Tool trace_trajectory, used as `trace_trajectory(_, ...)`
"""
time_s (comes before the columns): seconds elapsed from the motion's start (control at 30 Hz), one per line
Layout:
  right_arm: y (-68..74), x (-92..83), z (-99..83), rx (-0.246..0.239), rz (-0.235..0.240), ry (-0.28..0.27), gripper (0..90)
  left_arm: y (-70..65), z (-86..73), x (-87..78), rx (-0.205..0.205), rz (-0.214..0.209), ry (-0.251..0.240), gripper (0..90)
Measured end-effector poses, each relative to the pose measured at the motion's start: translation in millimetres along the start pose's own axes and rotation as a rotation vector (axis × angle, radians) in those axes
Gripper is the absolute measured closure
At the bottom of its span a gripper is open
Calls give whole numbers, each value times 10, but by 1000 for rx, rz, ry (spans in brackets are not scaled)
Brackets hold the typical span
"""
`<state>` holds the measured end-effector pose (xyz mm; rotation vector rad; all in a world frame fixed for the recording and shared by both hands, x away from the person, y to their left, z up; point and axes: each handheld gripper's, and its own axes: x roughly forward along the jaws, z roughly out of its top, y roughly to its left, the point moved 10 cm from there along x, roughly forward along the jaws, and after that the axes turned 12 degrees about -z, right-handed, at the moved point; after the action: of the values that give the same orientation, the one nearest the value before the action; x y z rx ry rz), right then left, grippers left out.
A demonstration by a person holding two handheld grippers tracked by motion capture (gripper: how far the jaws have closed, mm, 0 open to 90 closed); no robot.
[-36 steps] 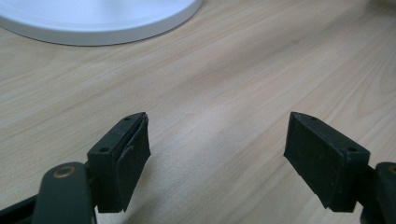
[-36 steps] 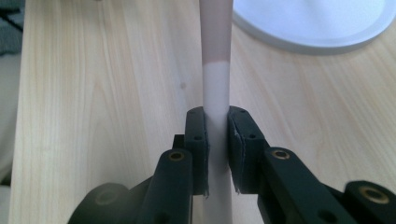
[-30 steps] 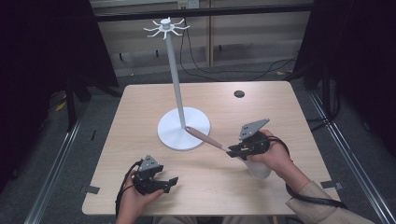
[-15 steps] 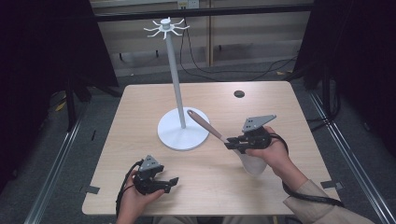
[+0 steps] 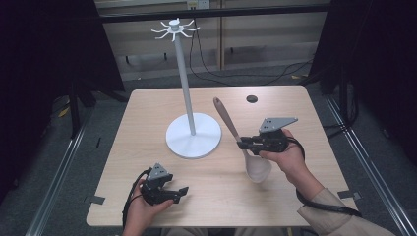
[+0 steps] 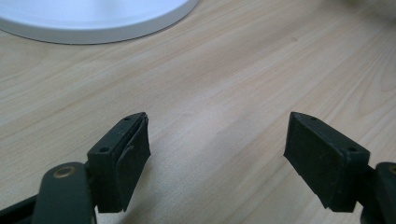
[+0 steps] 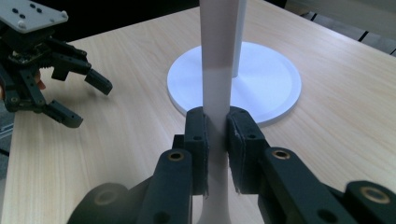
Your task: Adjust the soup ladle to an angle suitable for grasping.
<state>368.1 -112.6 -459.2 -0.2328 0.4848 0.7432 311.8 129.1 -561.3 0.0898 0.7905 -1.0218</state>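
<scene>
Two grippers in play. Right gripper (image 5: 242, 143) is clenched on the neck of a long wooden spoon (image 5: 235, 137) with a brown handle and pale bowl; left gripper (image 5: 181, 191) sits released near the front edge of the light wood-grain table (image 5: 295, 123), jaws wide apart, nothing between them.

High view: spoon is held above the table, right of the white pole stand with a round disc base (image 5: 193, 135). Its long axis runs diagonally, handle end up and away toward the far left, bowl low and nearest the person, just below the right hand (image 5: 285, 155). Stand pole rises to a small crown of hook arms at the top; a small dark disc (image 5: 252, 99) lies on the far side of the table.

Right gripper view adds what the high view can't: the ribbed black pads (image 7: 240, 140) pinch the spoon (image 7: 217, 70) shaft squarely from both sides, shaft running straight up the frame in front of the stand base (image 7: 275, 88); the left gripper (image 7: 88, 100) shows beyond, spread open.

Left gripper view: matte black pads (image 6: 123, 158) over bare wood grain, edge of the smooth white base (image 6: 93, 23) at the top.
</scene>
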Motion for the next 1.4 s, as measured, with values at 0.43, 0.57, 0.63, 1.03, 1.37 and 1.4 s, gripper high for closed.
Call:
trace_trajectory(0.43,-12,-31,346,18,-33,-101,795,0,7,8,3,1,-3,219)
trace_trajectory(0.57,-25,-23,474,30,-45,-126,795,-1,4,0,3,-4,2,217)
trace_trajectory(0.63,-40,-23,539,40,-57,-137,795,-5,8,5,1,-8,-5,217)
trace_trajectory(1.03,-63,31,877,55,-94,-168,796,7,19,-10,6,-6,-16,200)
trace_trajectory(1.37,-40,67,1086,67,-95,-181,796,3,29,-6,1,-7,-27,189)
trace_trajectory(1.4,-44,71,1123,71,-99,-186,796,4,31,-6,0,-8,-28,188)
